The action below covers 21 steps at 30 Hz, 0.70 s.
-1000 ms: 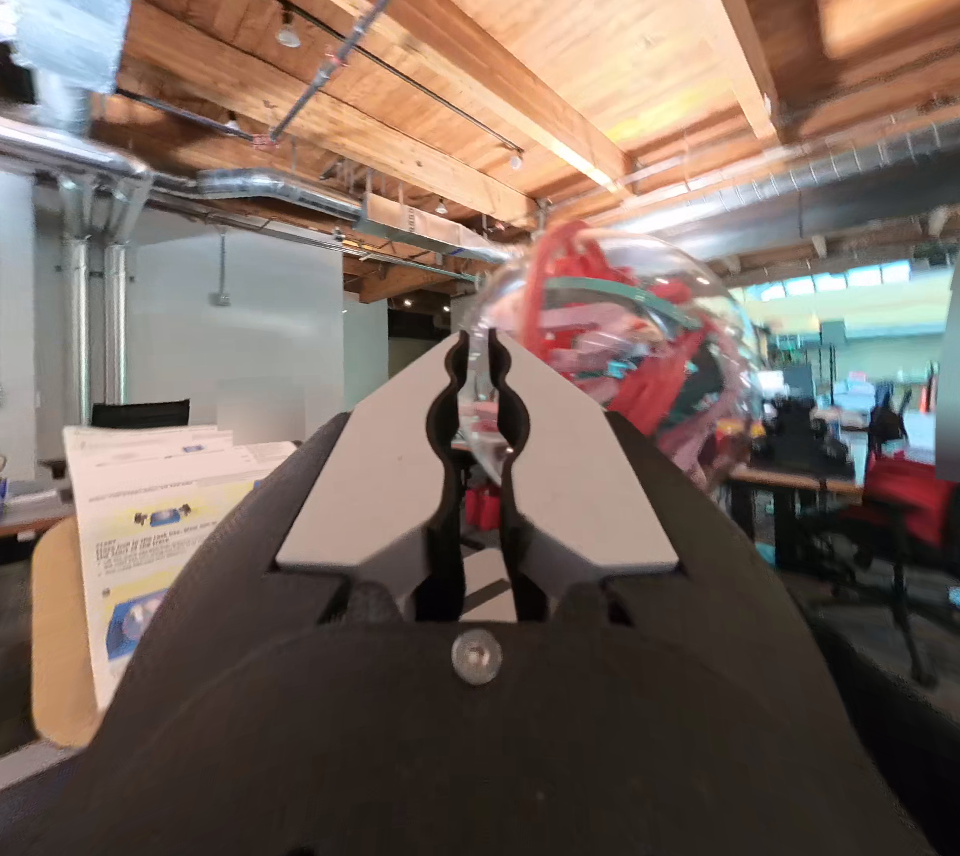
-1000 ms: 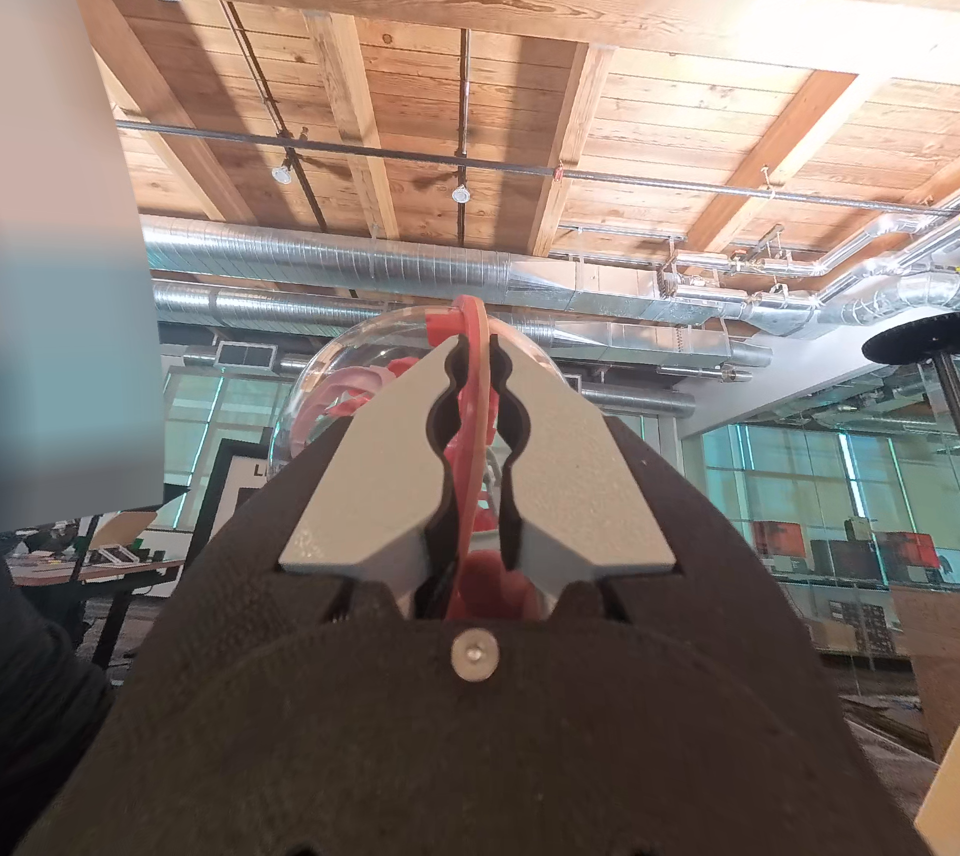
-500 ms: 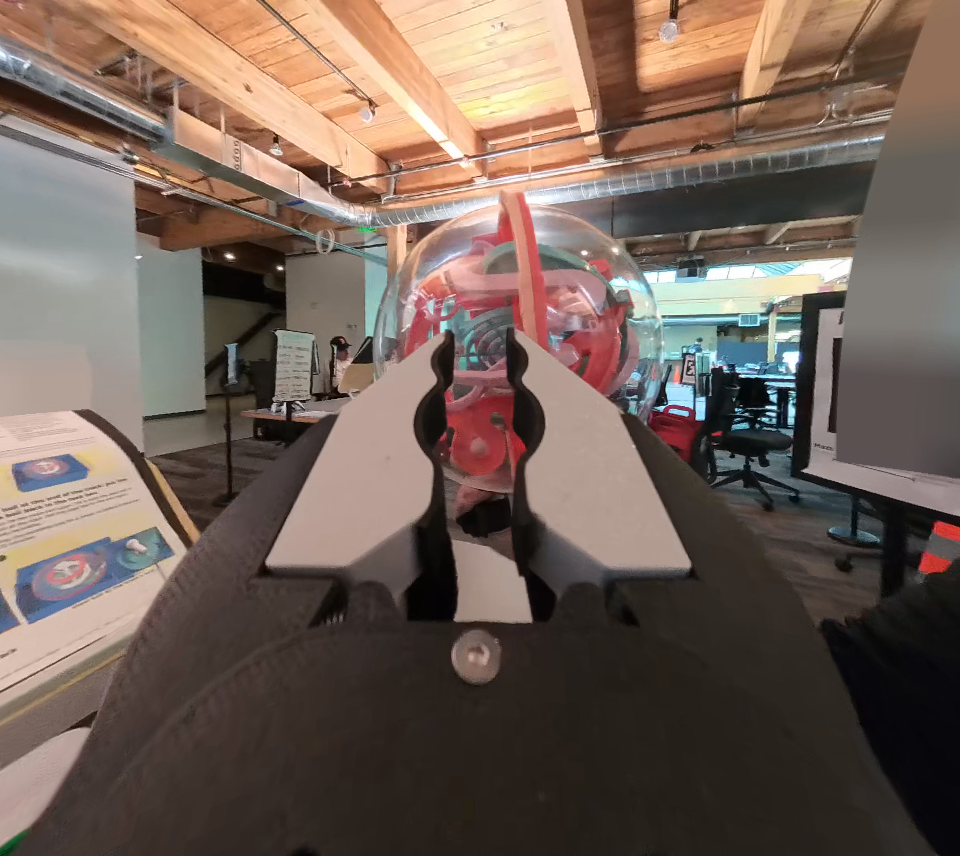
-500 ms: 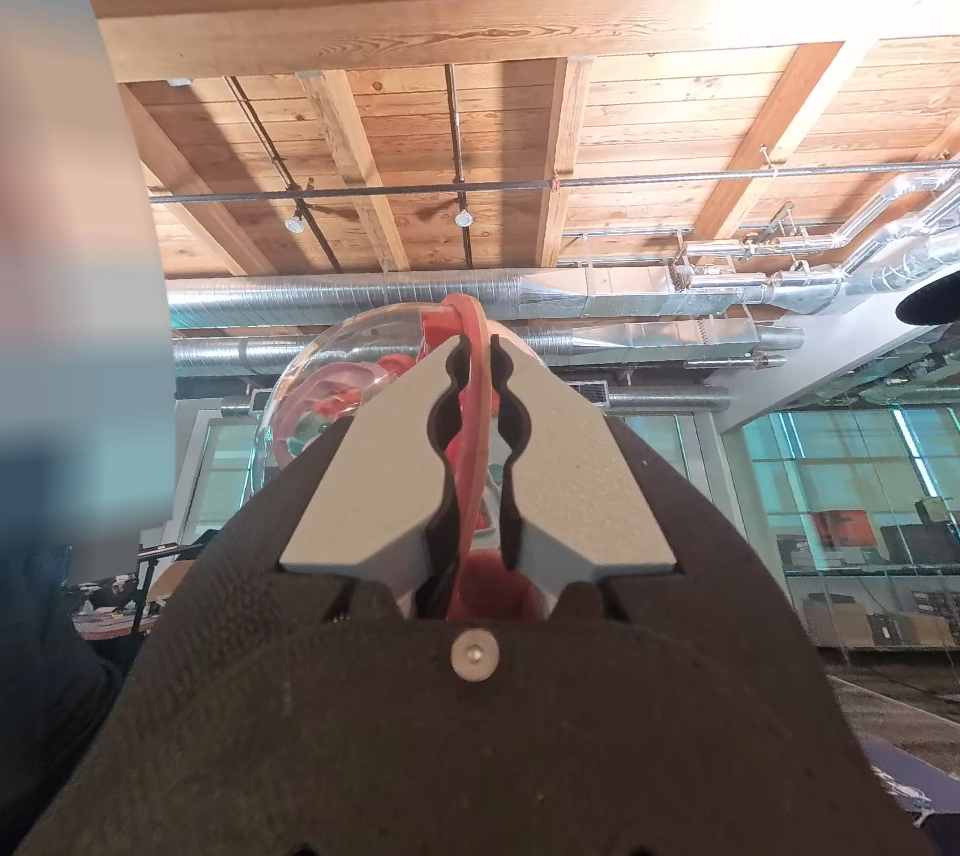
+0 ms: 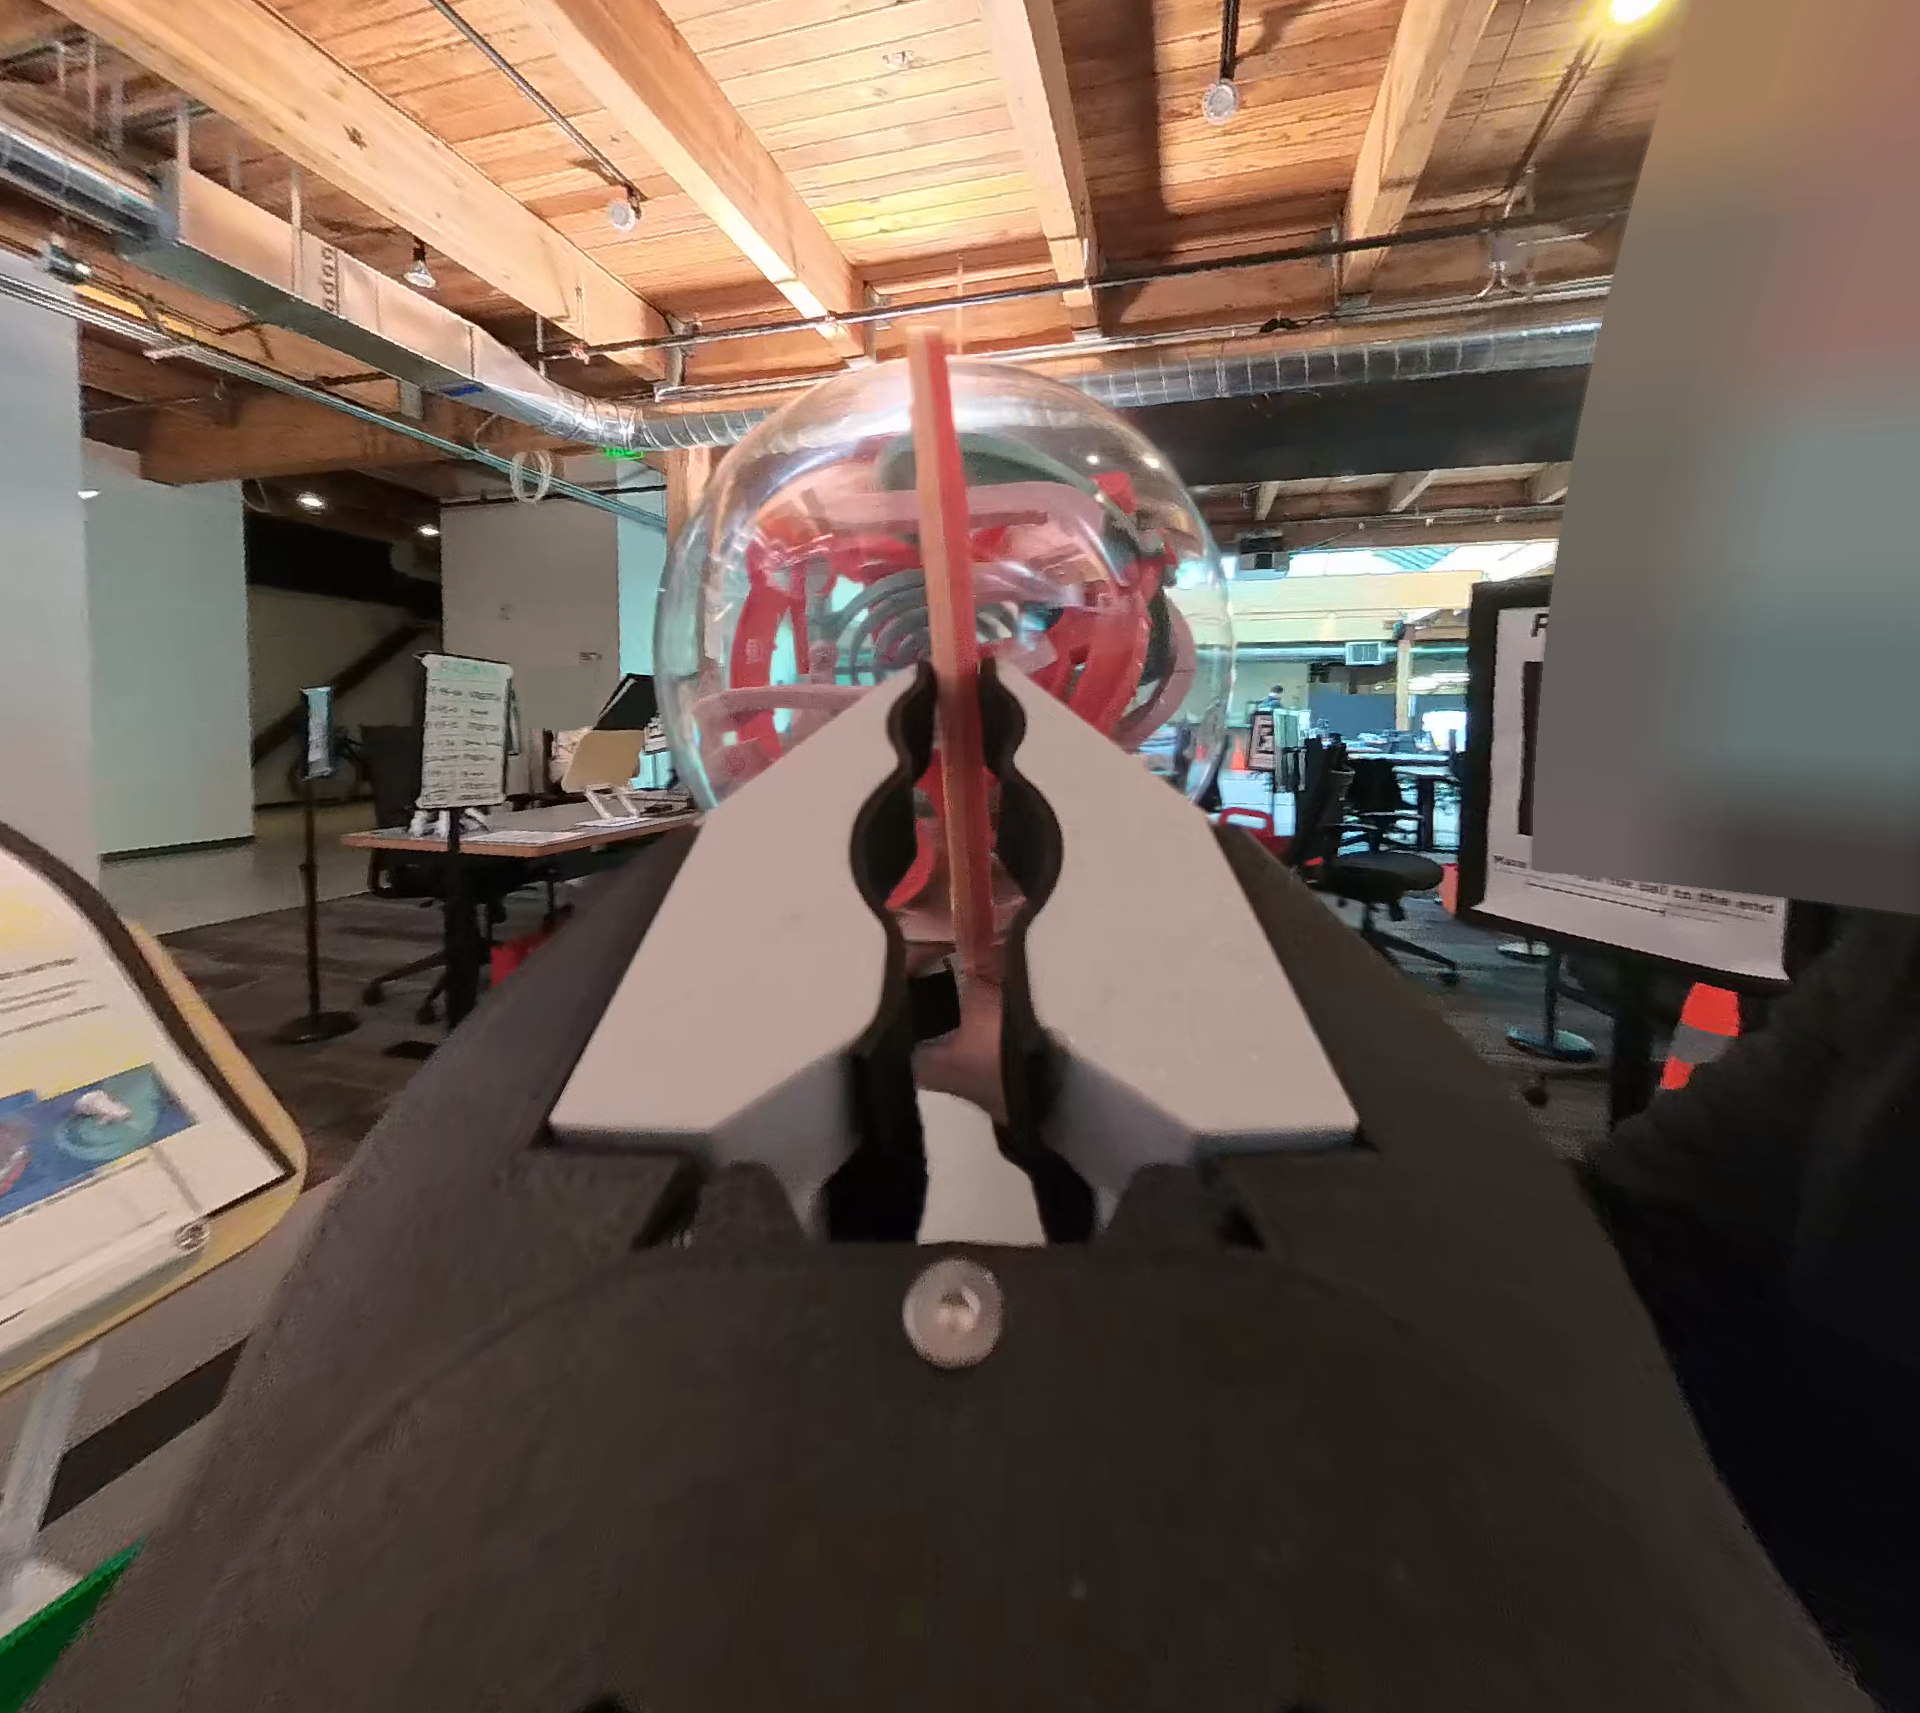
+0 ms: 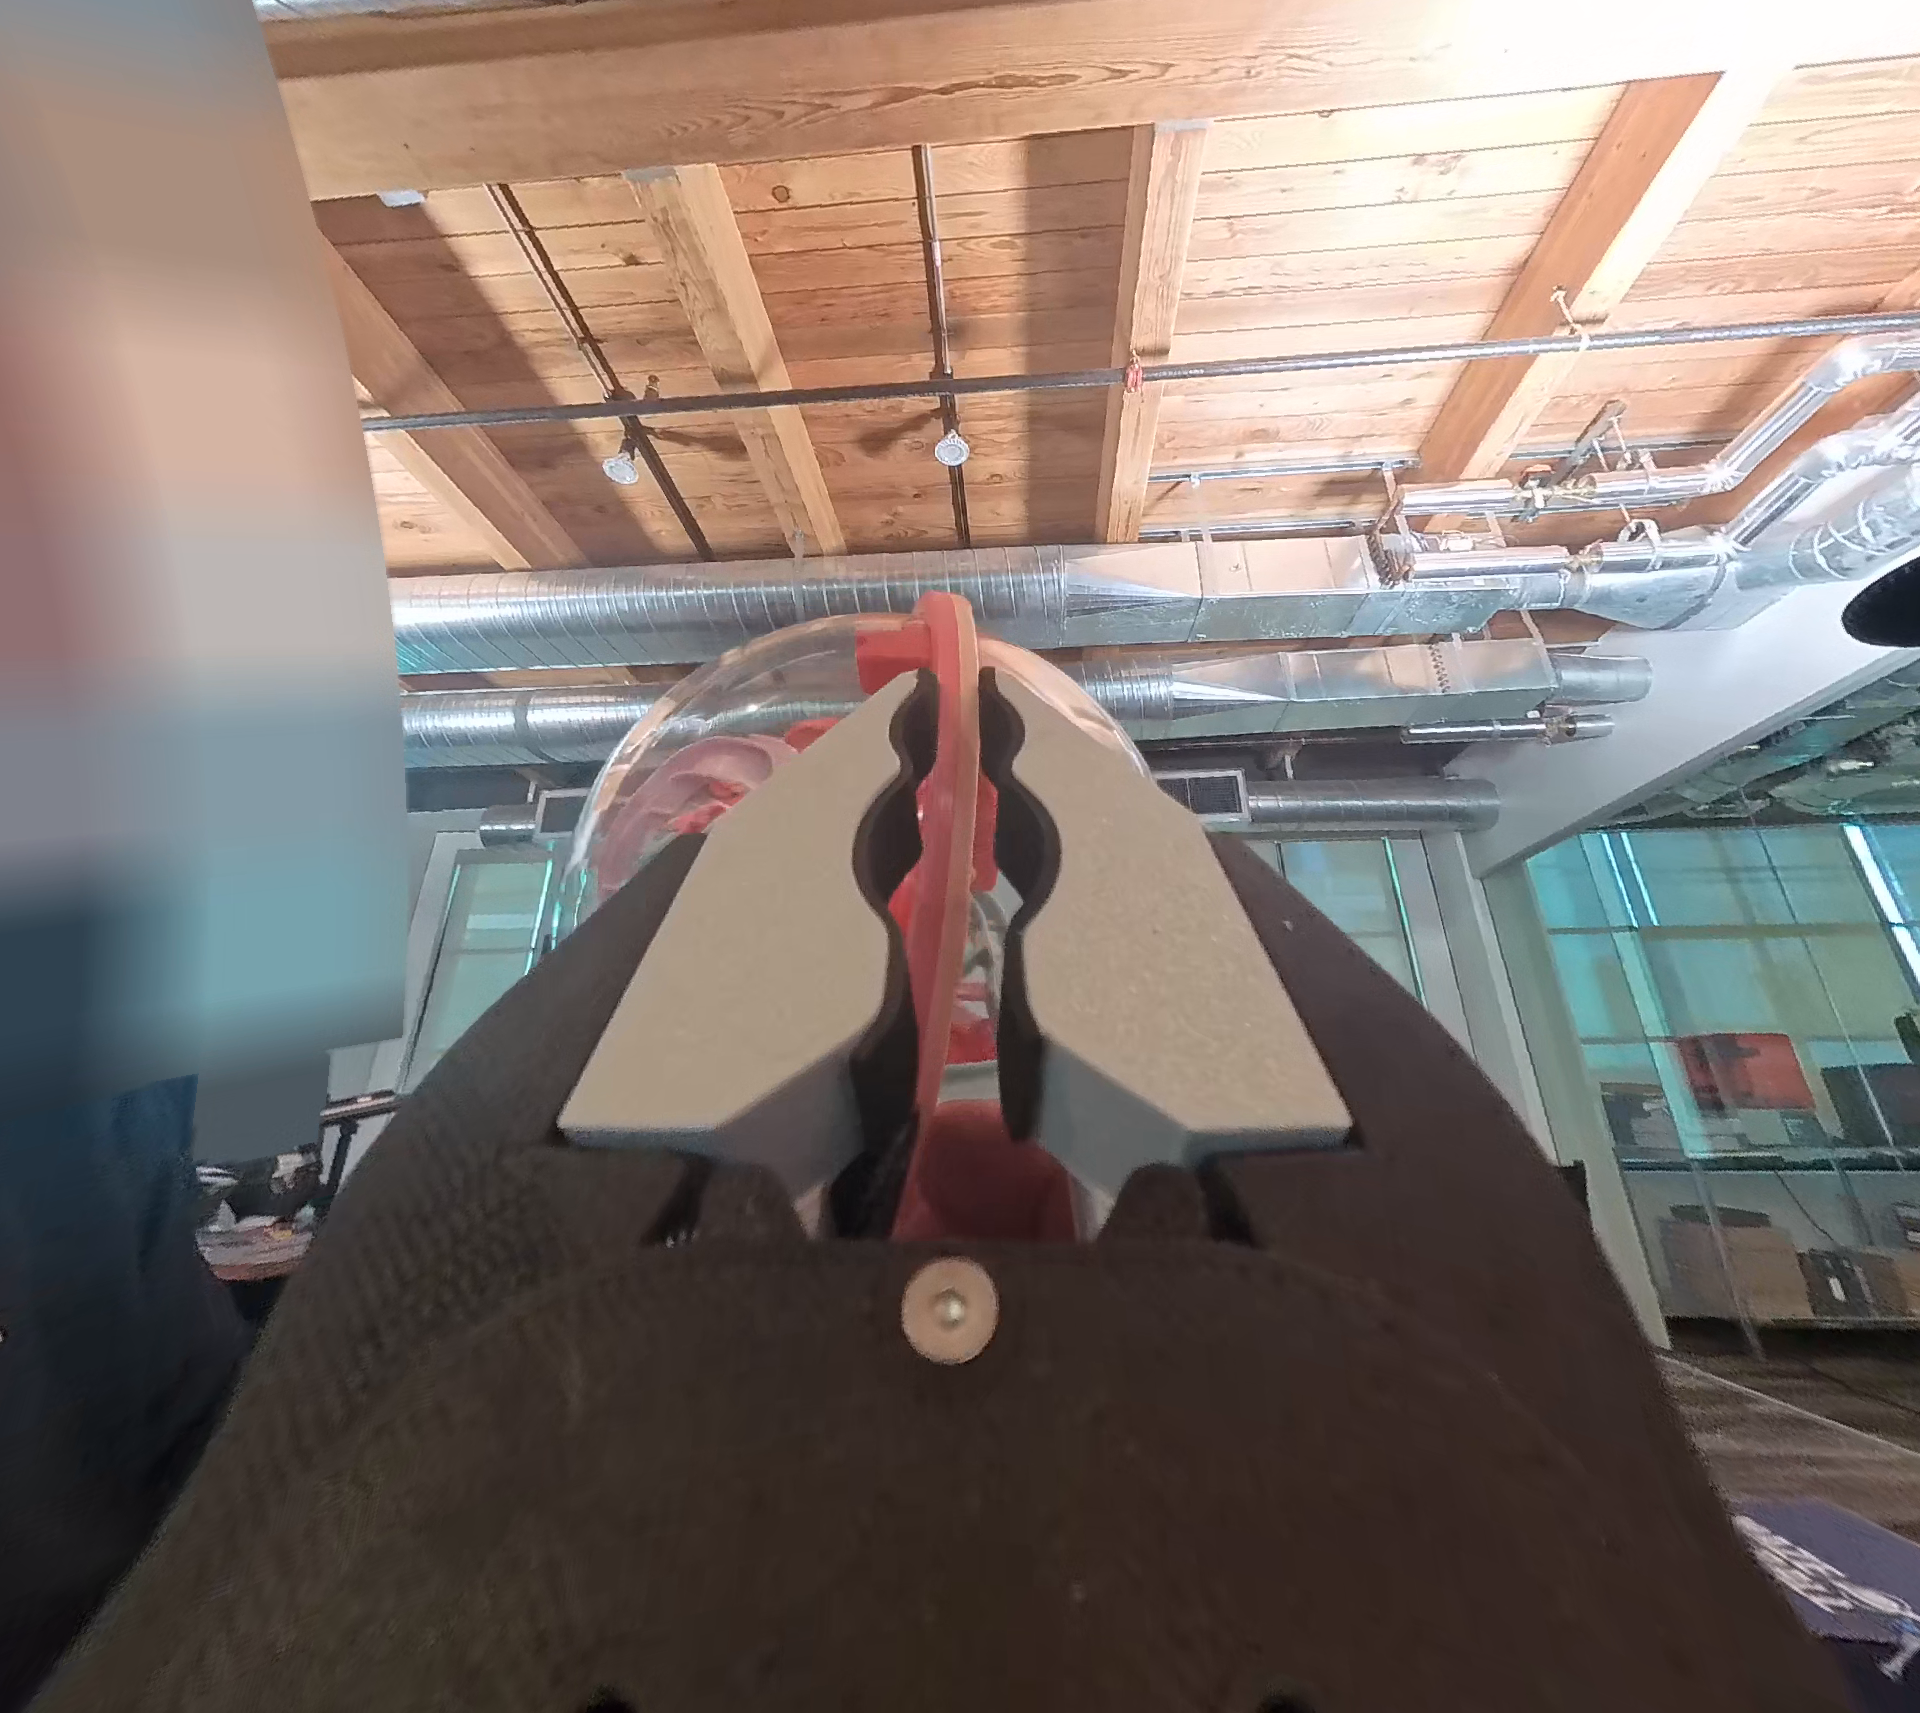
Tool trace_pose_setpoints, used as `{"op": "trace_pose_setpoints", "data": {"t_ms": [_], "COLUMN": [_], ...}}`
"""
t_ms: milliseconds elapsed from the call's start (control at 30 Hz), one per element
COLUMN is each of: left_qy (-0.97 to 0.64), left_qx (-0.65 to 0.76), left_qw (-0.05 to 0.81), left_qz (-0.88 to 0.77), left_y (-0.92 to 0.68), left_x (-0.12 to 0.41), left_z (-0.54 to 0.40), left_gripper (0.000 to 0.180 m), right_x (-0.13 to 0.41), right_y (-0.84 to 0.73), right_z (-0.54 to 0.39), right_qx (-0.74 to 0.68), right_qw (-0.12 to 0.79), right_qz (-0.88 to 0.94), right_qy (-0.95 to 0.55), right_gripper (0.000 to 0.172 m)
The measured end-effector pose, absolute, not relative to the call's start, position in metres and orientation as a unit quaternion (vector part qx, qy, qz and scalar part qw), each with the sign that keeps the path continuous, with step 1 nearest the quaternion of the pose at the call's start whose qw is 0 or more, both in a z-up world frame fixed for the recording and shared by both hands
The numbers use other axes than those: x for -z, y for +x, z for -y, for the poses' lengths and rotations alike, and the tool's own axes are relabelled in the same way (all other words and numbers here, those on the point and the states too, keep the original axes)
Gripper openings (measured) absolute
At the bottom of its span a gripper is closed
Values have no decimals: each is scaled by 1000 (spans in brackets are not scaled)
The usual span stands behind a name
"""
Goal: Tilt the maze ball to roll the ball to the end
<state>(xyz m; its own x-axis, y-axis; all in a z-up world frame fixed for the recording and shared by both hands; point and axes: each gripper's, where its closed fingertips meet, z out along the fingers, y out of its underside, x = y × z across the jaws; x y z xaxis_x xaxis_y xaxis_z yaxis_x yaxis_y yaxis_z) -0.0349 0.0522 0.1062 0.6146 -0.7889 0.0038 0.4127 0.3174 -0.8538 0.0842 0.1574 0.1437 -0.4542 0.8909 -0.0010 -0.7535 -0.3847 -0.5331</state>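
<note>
Both grippers pinch the maze ball's (image 5: 940,614) red rim (image 5: 943,520): left gripper (image 5: 954,687) and right gripper (image 6: 948,692), holding it aloft. The inner ball can't be spotted, so progress is unclear; tilting likely remains.

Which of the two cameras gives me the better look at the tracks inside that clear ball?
The left wrist view: most of the maze ball shows, with red and grey tracks inside. In the right wrist view the fingers cover much of it, leaving its upper dome.
</note>
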Motion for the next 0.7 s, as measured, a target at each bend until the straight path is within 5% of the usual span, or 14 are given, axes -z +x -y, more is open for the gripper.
{"op": "trace_pose_setpoints", "data": {"t_ms": [700], "left_qy": [-506], "left_qx": [201], "left_qw": [737], "left_qz": [-401], "left_y": [-18], "left_x": [-99], "left_z": [-42], "left_gripper": [7], "right_x": [-100], "right_y": [76], "right_z": [-136], "right_qx": [-654], "right_qw": [525], "right_qz": [493], "right_qy": [-231], "right_gripper": [12]}}
